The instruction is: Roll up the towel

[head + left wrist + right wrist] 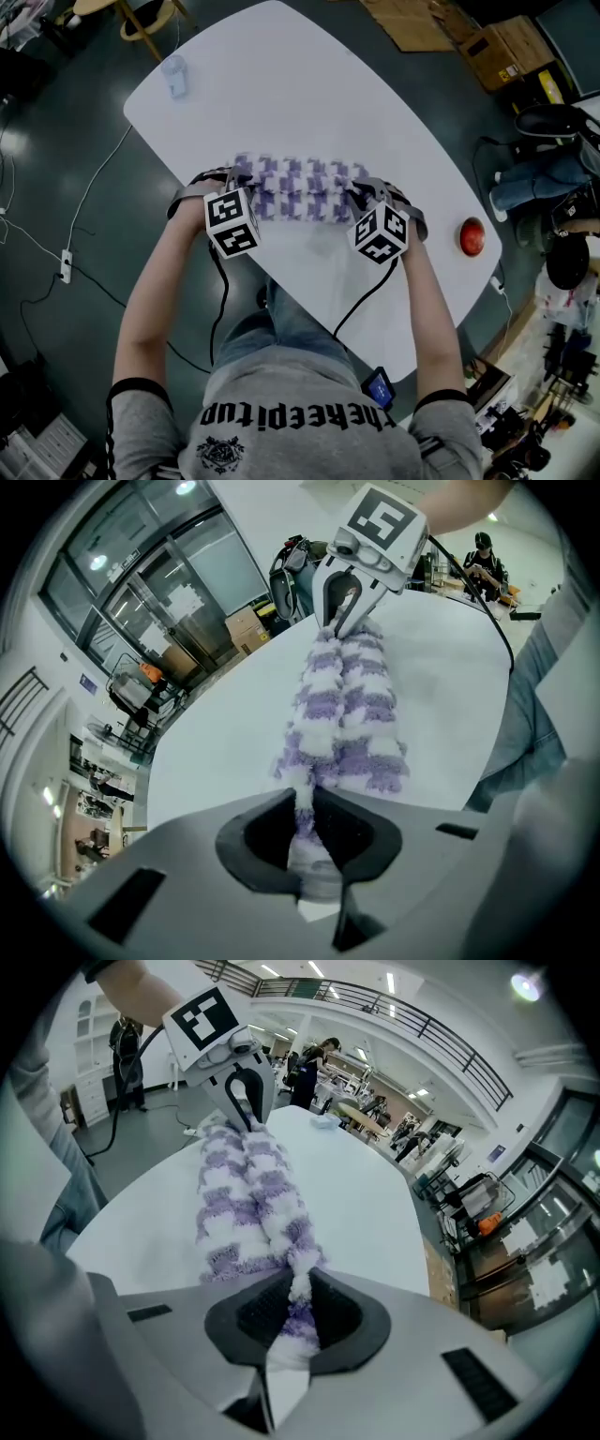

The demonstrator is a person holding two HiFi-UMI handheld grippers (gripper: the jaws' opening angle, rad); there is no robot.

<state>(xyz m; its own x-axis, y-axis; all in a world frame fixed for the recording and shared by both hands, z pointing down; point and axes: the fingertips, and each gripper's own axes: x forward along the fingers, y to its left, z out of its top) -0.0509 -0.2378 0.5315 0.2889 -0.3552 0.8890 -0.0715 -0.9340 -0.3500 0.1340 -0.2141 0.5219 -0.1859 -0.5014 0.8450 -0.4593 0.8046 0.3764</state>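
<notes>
Right now the purple-and-white checked towel (298,189) is lying gathered into a long, narrow band across the middle of the white oval table (309,84), running from side to side in front of the person. The left gripper (234,180) is pinching the band's left end. In the left gripper view its two dark pads are standing only a narrow way apart, the fluffy cloth is being squeezed between them, and the towel is stretching away over the tabletop to the other gripper at its far end. The right gripper (361,194) is gripping the right end in the same manner, its jaws nearly together with a twisted tuft of the towel caught between the pads. Both grippers are pointing steeply down at the table, and the band between them is looking fairly straight, folded lengthwise into two soft ridges. Whether the middle of the towel is resting on the table or hanging just above it is hard to tell. The person's bare forearms are reaching forward on either side, and a black cable is trailing back from each gripper toward the body. A red round object (472,236) is sitting on the table to the right, well apart from the towel. A small pale, see-through item (174,75) is standing near the table's far left edge, also well away from the towel.
</notes>
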